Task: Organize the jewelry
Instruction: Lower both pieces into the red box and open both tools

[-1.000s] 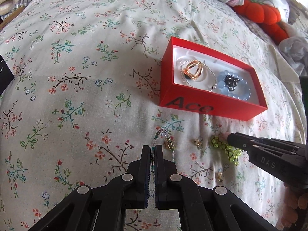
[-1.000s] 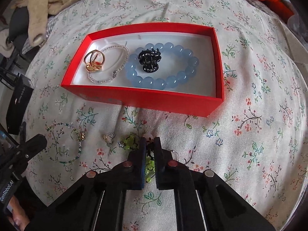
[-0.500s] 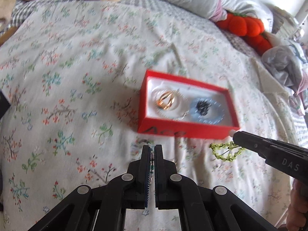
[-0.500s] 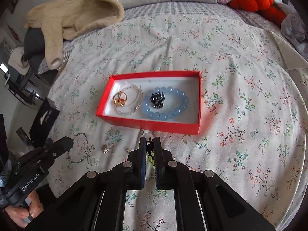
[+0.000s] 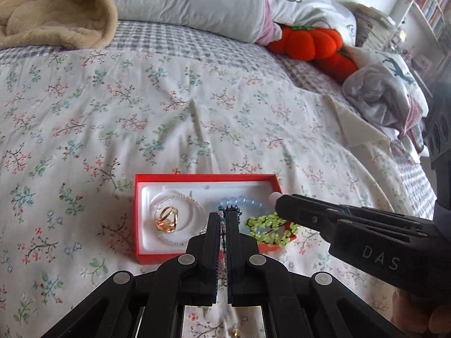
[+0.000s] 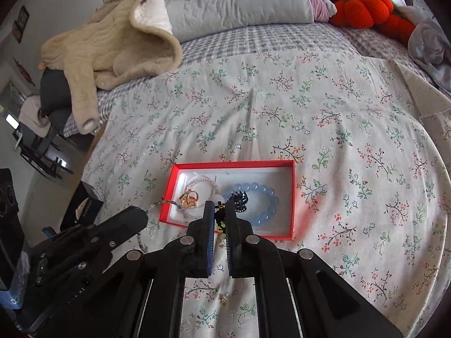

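Hanging from the clamped right gripper (image 5: 277, 201), the green beaded bracelet (image 5: 272, 226) dangles over the red box's (image 5: 197, 178) near right corner; the left gripper (image 5: 223, 219), pinched shut on a thin beaded chain (image 5: 223, 232), sits nearer the box's middle.

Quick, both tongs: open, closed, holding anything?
Left tongs: closed on the thin beaded strand.
Right tongs: closed on the green beaded piece, above the red box.
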A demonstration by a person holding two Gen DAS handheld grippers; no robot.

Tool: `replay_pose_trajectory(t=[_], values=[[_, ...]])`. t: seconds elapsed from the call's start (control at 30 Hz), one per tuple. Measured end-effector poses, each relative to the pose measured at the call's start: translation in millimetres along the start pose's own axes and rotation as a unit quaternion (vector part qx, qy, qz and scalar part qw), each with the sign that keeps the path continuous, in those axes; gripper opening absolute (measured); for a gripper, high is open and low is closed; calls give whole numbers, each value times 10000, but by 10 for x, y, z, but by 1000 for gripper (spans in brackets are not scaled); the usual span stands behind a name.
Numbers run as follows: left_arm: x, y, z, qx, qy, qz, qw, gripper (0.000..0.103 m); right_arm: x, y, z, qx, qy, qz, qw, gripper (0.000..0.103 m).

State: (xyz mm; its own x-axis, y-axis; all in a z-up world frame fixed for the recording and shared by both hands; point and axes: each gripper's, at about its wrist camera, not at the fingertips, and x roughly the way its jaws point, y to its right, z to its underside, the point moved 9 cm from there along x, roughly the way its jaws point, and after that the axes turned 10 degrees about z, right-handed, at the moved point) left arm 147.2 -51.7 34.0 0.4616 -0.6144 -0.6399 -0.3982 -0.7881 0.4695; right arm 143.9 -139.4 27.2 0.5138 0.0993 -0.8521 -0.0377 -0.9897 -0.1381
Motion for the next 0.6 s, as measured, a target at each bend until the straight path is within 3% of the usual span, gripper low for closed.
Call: replay_pose_trajectory(t=[0.2,0.3,0.5,0.6], values=[[304,-323,8,-130,17,-14,9999,0,235,-40,-41,1,-117,-403,9991,7],[452,-596,36,-346,-73,-293,9989,0,399,-51,-48,-14,-261,-516,9983,7],[636,-783,17,-328,-182,-672,9970,0,609,-15,-99,-53,-337,-432,9985,7],[672,-807,2,-333,-189,-692,9969,0,655,56,-146,21,-308,-354,9989,7]])
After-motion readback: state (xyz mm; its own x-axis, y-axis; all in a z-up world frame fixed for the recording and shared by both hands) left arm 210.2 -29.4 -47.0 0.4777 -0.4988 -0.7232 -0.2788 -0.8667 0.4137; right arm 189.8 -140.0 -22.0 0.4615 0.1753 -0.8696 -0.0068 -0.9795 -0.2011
